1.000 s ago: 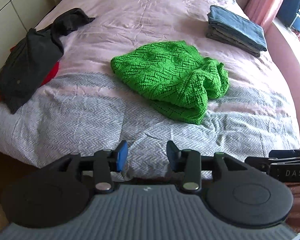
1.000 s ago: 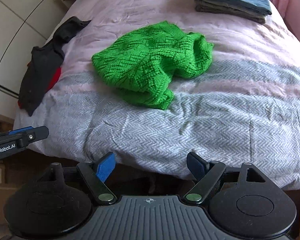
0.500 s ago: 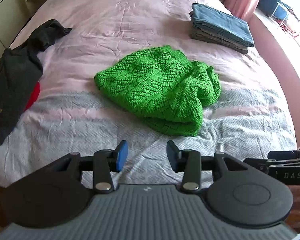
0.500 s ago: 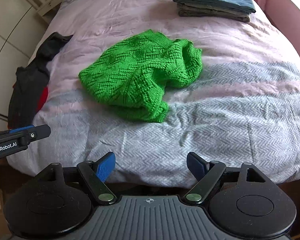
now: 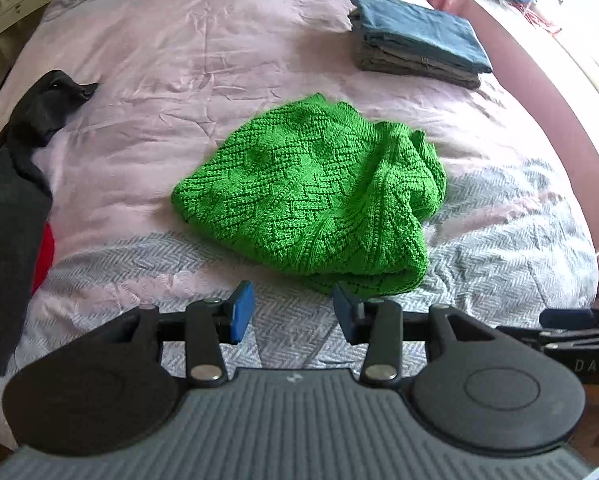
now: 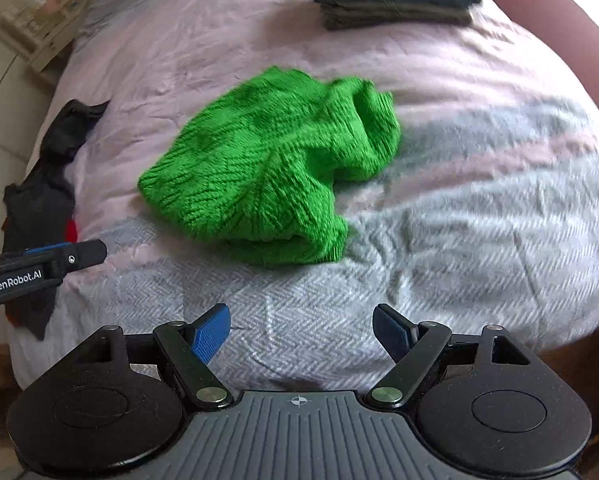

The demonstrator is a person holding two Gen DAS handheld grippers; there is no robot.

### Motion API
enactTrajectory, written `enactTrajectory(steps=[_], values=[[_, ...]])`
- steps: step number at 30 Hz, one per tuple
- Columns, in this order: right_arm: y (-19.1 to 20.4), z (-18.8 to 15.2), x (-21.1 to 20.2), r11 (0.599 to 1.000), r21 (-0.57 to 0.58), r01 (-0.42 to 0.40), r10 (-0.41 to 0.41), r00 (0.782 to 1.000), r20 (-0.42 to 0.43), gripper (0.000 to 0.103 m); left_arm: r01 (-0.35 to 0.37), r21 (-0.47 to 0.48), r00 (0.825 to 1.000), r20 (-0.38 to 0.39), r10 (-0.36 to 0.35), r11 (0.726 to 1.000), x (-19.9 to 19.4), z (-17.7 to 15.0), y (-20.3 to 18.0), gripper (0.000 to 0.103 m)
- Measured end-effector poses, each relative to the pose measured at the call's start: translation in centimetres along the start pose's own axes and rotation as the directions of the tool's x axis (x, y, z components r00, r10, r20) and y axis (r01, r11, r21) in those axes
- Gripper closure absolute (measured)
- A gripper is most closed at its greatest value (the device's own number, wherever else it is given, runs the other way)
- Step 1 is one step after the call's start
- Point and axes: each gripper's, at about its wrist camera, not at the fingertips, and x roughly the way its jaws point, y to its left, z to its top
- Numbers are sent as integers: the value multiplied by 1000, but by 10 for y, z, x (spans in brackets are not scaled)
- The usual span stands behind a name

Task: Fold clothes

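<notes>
A bright green knitted sweater (image 5: 311,200) lies bunched in the middle of a bed (image 5: 203,52), straddling the line where the pink sheet meets a grey herringbone blanket (image 5: 499,264), its right side rumpled into thick rolls and its near edge doubled under. At the far right of the bed a neat stack of folded clothes (image 5: 415,44), blue on top of grey, sits squared off, while a heap of dark clothes (image 5: 15,176) with a patch of red beneath sprawls along the left edge. By the look of it the job stands partway: one stack is folded, the sweater and the dark heap are not in tidy folds. The left gripper (image 5: 292,312) hovers just short of the sweater's near edge with its fingers apart and empty; the right gripper (image 6: 301,330) hangs over the blanket, spread wider, likewise holding nothing.
</notes>
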Motion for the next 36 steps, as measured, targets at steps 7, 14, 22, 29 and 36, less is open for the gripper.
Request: enactTrajectory(steps=[7,14,22,29,36], values=[[-5,2,10,999,45,25,-24,999,-31,22,-11,12,998,-61,11,1000,20,1,11,63],[-12,8,12,1000,26,16,-15,999,-41,22,-26,3,998,-58,26,1000,21,7,2,63],[-41,26,13,1000,1,0,0,999,-35,22,-59,-63,997,-44,56,996,22,15,-18,61],[-71,40,27,1000,-14,-4,4,999,-41,22,-111,-140,991,-90,99,984,42,0,-20,59],[-80,46,55,1000,-16,-21,20,998,-64,22,-145,-169,981,-151,120,975,64,-17,-10,59]])
